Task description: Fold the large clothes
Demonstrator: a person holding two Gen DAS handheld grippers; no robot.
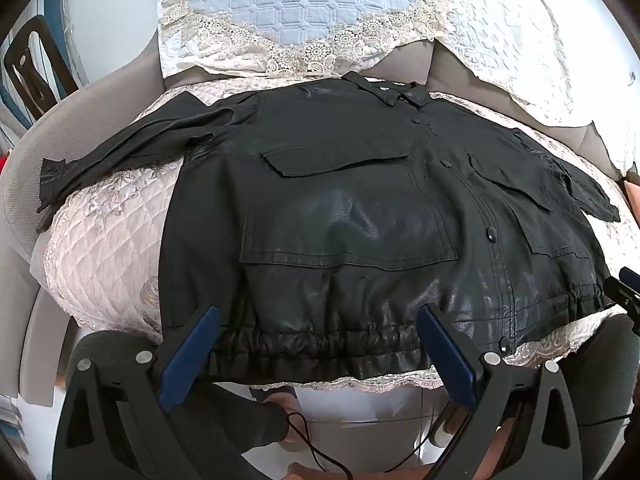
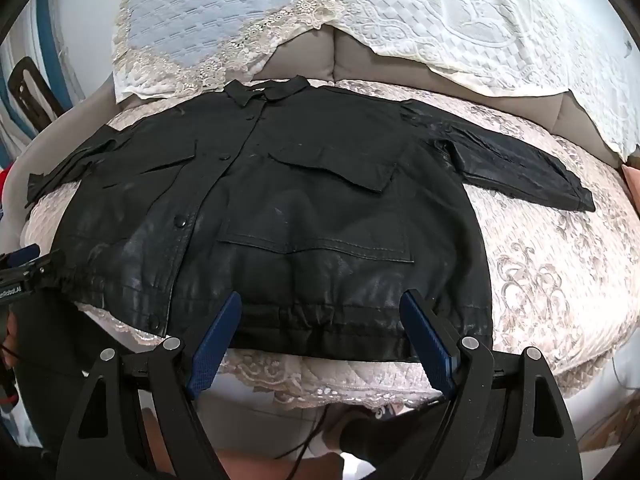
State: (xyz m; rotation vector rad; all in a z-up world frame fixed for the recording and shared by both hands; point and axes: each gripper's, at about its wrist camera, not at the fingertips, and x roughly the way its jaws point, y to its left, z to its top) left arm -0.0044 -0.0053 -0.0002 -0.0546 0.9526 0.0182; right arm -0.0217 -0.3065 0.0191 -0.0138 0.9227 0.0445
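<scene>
Black and faintly glossy, the jacket [image 1: 352,208] lies spread front-up on the quilted seat cover [image 1: 104,248] of a sofa, collar away from me and gathered hem toward me. Its snaps are fastened down the middle, with a flapped chest pocket [image 1: 344,216] on either side of them. Both sleeves are stretched outward from the jacket's shoulders; the one on my left [image 1: 120,152] reaches toward the grey armrest [image 1: 24,184], the one on my right [image 2: 516,164] lies across the cover.

My left claw [image 1: 320,344] is spread wide just at the jacket's hem, its blue pads flanking the elastic band without gripping it. My right claw [image 2: 320,328] is likewise wide open at the hem on the other half of the jacket, nothing between its pads but the band below them.

Beyond the jacket's collar, a blue quilted lace-edged cover [image 1: 296,4] and a white textured throw [image 2: 500,28] drape the backrest.
</scene>
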